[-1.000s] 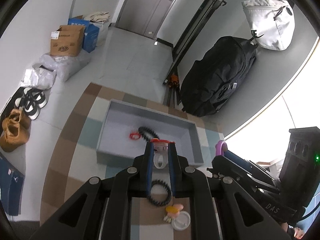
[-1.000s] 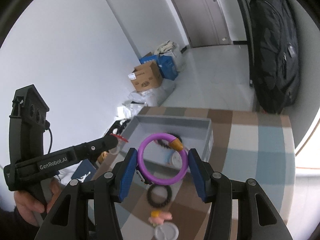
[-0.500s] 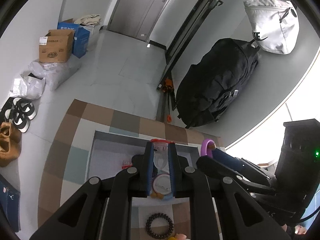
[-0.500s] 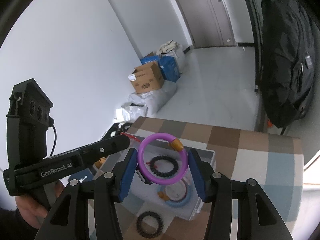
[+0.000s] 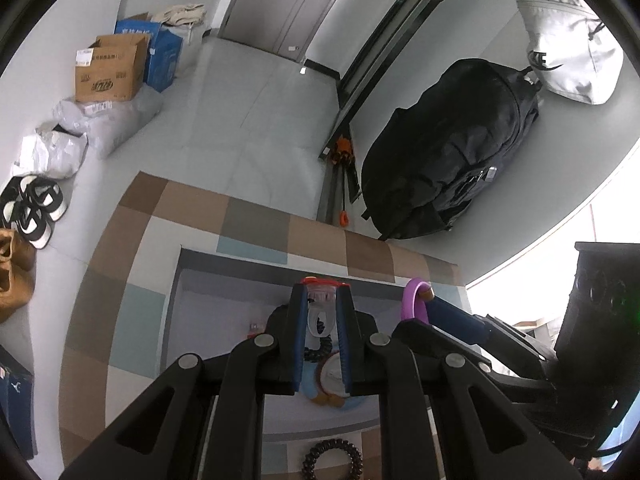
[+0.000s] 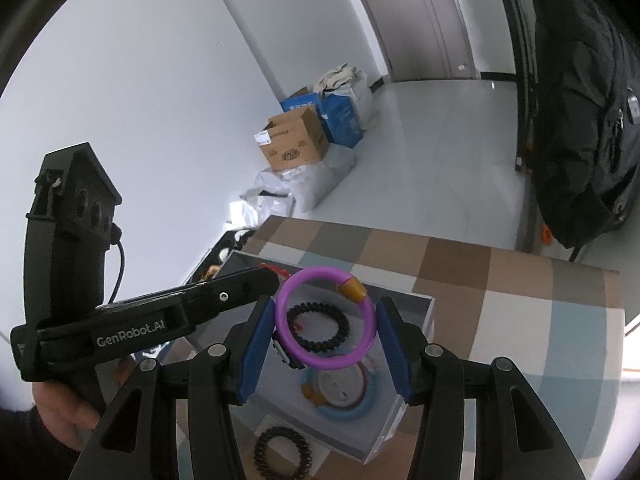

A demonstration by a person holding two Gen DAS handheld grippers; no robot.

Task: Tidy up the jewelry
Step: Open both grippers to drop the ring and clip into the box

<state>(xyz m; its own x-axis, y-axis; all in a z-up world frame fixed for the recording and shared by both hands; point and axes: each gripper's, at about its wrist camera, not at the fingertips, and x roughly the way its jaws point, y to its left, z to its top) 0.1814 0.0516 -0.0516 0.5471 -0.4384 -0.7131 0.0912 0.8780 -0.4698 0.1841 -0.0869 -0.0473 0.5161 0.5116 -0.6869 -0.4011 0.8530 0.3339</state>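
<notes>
My left gripper (image 5: pixel 323 300) is shut on a small clear piece with a red top (image 5: pixel 320 285) and holds it above the grey tray (image 5: pixel 176 320). My right gripper (image 6: pixel 326 330) is shut on a purple ring bracelet with an amber bead (image 6: pixel 320 320), also above the tray (image 6: pixel 424 312). In the tray lie a black beaded bracelet (image 6: pixel 318 330), a blue ring (image 6: pixel 340 408) and a white disc (image 6: pixel 340 388). A black coil bracelet (image 6: pixel 280 454) lies on the checked cloth in front of the tray. The purple bracelet also shows in the left wrist view (image 5: pixel 412 300).
The checked cloth (image 6: pixel 500 320) covers a table. On the floor beyond are a black backpack (image 5: pixel 448 152), cardboard boxes (image 5: pixel 108 72), plastic bags (image 5: pixel 100 128) and shoes (image 5: pixel 32 208). A white bag (image 5: pixel 568 44) hangs on the wall.
Both grippers have moved forward from in front of the tray to over it, each keeping its piece. The black coil bracelet now lies nearer the bottom edge.
</notes>
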